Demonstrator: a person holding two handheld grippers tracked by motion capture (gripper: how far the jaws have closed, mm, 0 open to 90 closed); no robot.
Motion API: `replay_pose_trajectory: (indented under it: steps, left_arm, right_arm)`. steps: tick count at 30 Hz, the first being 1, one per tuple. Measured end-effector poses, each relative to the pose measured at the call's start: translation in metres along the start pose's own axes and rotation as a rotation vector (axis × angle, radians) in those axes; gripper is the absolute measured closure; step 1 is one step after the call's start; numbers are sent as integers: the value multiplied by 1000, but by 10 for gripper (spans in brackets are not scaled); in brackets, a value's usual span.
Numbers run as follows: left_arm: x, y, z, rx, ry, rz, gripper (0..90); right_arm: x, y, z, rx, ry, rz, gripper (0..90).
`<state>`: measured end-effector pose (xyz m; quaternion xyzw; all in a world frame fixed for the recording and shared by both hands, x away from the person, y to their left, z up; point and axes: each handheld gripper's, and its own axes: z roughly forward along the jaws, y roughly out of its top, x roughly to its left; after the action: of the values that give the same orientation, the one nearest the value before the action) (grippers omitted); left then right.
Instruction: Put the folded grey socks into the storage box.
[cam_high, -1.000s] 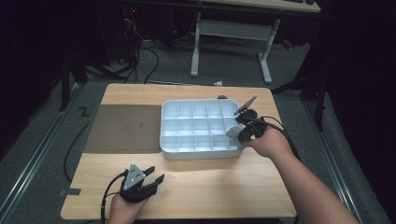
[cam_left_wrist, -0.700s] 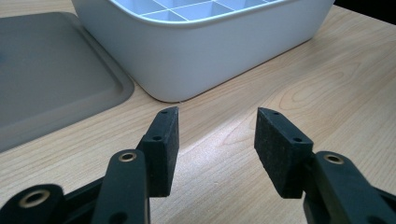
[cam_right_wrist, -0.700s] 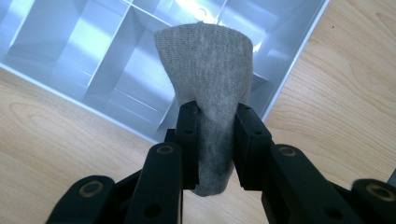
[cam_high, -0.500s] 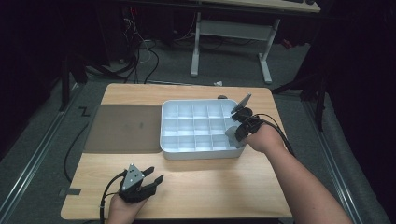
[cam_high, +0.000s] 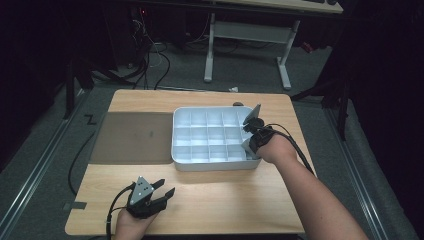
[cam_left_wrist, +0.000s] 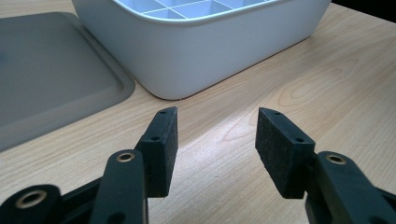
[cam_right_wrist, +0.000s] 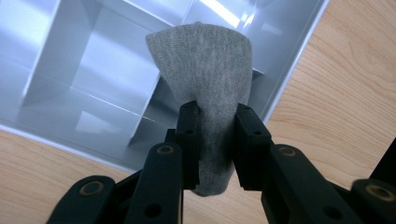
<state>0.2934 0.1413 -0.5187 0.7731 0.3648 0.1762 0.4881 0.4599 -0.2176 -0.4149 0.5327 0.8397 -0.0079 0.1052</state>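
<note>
Grey cloth (cam_right_wrist: 205, 88), folded and clamped between the jaws of the right claw (cam_right_wrist: 215, 140), is hanging over the right-hand compartments of a white divided tray (cam_high: 212, 162) on a wooden table (cam_high: 225, 200).

At far left, a flat grey lid (cam_high: 132, 137) is lying on the table, just beside the tray. Below it, near the table's front edge, the left claw (cam_high: 162, 192) is resting with its jaws standing apart and nothing between them. At centre the tray is sitting with its compartments bare. At right, the person's hand (cam_high: 275, 147) is holding the right claw at the tray's right wall.

The likely slip from here: the cloth is spreading wider than one compartment, so it may be catching on a divider or draping over the wall and ending up half outside the tray.

The right claw's own view is showing the grip on the cloth and the dividers beneath it; the high view is showing the whole layout. The left claw's view is showing the lid's raised rim (cam_left_wrist: 116, 86) and the tray's rounded corner (cam_left_wrist: 177, 91).
</note>
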Motion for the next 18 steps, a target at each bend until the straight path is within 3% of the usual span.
replay_pose_trajectory:
  steps: [6, 18]
  left_arm:
    - [-3, 1, 0, 2, -2, 9, 498]
    - [-2, 0, 1, 3, 3, 8, 496]
  right_arm:
    - [0, -1, -9, -9, -19, 6, 751]
    - [4, 3, 17, 40, -19, -1, 751]
